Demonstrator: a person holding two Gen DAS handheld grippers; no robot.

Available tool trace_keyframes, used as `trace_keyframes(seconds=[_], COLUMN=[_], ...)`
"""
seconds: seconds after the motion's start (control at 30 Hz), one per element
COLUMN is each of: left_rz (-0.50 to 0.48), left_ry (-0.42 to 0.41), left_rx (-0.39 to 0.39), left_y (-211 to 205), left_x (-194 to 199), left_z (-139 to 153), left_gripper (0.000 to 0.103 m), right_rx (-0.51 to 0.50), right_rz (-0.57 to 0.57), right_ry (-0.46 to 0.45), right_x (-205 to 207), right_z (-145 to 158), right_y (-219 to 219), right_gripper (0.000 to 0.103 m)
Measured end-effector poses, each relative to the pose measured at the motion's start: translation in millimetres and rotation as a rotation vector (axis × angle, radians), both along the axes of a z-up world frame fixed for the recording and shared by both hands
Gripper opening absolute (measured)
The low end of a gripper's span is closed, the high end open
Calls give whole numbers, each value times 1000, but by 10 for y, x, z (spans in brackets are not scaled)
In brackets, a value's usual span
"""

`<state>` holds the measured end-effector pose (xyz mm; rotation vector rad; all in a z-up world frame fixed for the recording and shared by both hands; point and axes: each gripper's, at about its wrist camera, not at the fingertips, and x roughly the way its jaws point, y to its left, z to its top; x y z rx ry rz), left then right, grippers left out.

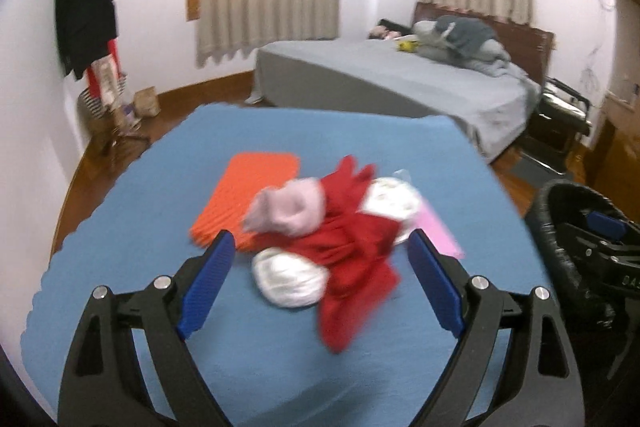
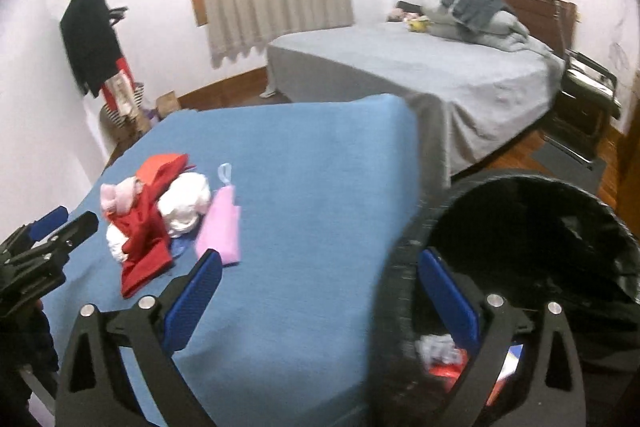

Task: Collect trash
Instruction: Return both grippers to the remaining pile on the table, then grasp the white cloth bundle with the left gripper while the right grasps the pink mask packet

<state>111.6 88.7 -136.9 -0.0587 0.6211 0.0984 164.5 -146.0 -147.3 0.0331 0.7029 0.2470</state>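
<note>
Facing the heap of trash on the blue worktop (image 1: 132,267), the left tongs (image 1: 320,263) stand wide and hold nothing, with a crumpled white wad (image 1: 288,279) and a red rag (image 1: 352,267) lying just ahead between their tips. A pink wad (image 1: 288,211) sits on top, and an orange mat (image 1: 256,187) lies behind the heap. The right tongs (image 2: 320,279) are likewise wide and empty, straddling the rim of the black bin (image 2: 520,227), which already holds some scraps (image 2: 444,351). To grasp well, I judge the left tongs should drop low, take one piece only, pinch at its bulk, then lift clear before swinging to the bin.
</note>
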Motion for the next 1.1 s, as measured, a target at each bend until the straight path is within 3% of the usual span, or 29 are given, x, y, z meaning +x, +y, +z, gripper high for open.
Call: trace_keyframes(seconds=[0.23, 0.5, 0.6, 0.77, 1.1], left_rz=[55, 50, 29, -30, -23], left_ry=[54, 125, 162, 177, 94], left_rx=[-32, -95, -104, -145, -137], left_y=[287, 432, 420, 424, 385], left_x=[92, 309, 374, 402, 206], left_z=[-185, -386, -462, -530, -327], left_gripper=[82, 77, 66, 36, 31], right_rx=[-23, -34, -33, -36, -26], right_rz=[56, 71, 70, 82, 95], right_ry=[14, 49, 60, 75, 106], right_x=[158, 228, 234, 268, 407], right_z=[-179, -292, -325, -383, -444], right_y=[400, 507, 515, 554, 653], right_gripper=[93, 87, 87, 86, 83])
